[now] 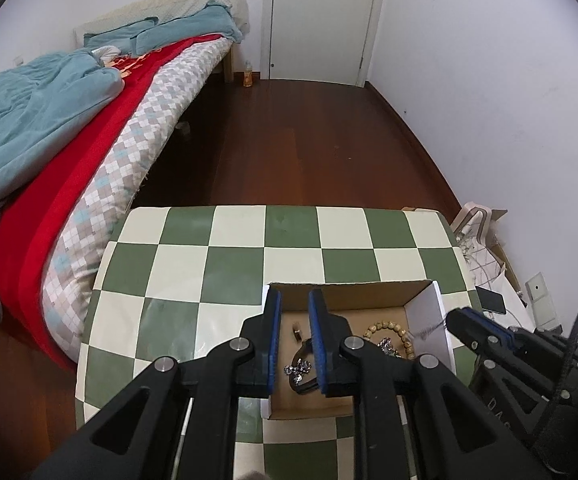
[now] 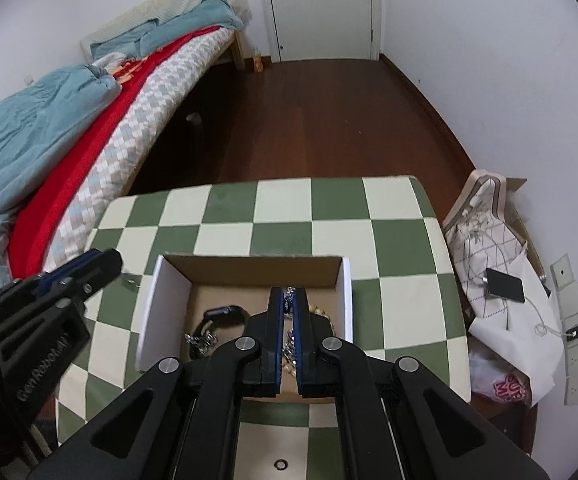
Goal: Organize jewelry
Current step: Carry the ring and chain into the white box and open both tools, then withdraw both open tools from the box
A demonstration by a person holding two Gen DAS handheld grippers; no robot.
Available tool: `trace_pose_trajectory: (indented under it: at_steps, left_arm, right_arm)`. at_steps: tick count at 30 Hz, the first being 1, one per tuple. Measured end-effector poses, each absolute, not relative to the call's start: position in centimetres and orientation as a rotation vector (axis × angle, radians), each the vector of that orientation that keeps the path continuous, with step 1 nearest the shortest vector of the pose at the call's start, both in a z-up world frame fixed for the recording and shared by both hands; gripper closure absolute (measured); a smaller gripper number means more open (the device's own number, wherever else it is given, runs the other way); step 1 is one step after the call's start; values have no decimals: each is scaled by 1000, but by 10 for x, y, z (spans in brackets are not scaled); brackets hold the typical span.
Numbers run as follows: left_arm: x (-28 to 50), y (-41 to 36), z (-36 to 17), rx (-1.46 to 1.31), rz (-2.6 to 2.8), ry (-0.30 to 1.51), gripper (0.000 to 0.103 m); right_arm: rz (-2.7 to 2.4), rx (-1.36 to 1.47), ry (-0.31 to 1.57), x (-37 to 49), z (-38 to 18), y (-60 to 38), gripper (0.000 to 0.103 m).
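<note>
An open cardboard box (image 1: 425, 308) (image 2: 249, 266) sits on the green-and-cream checked table (image 1: 209, 264) (image 2: 329, 216). Inside lie a wooden bead bracelet (image 1: 393, 330), a sparkly crystal piece (image 1: 299, 370) (image 2: 201, 338), a black watch (image 2: 225, 314) and a small ring (image 1: 296, 330). My left gripper (image 1: 294, 300) is open and empty above the box's left part. My right gripper (image 2: 288, 294) is shut on a silver chain necklace (image 2: 289, 300) over the box; it also shows in the left wrist view (image 1: 455, 316) with chain dangling at its tip.
A bed (image 1: 89, 128) with blue and red covers runs along the left. A wooden floor (image 1: 309, 140) and a white door (image 1: 321, 16) lie beyond the table. Bags and a dark phone (image 2: 505, 284) sit at the right by the wall.
</note>
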State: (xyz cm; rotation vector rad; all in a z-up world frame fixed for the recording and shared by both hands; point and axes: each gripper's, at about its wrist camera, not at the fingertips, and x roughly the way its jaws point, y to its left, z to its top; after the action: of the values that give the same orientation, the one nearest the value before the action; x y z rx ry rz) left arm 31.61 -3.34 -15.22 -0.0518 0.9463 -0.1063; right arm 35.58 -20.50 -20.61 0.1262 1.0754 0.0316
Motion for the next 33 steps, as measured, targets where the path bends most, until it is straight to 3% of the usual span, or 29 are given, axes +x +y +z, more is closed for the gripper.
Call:
trace_pose_trajectory:
  at_steps: [1,2,3,4,6,9,12,33]
  left_arm:
    - [316,-34,-152,-48,-101,946,63]
    - [315,-34,-150,-43,-92,941,26]
    - [315,-33,-149,-44,-90,936,7]
    - [314,-32,-148,-43,-79,930,7]
    - [314,-29,-146,-38,-70,930,3]
    - [312,-24,-145,-21,-41,929,0]
    - [308,-19,-143,-17,-16,925,0]
    - [222,-5,-94,54,18,837,0]
  right_arm:
    - [28,127,1083,355,-208,-206,96]
    - [26,124,1087,353,-209,-207,92]
    - [24,121,1092,352,-210,-208,73]
    - [22,122,1102,351,-213,-209,44]
    - [19,128,1104,348,-212,-213,17]
    - [10,118,1115,344,-211,-217,16]
    - [-19,83,1131,340,-211,-218,4]
    - [-105,54,1037,268,-150,-216,0]
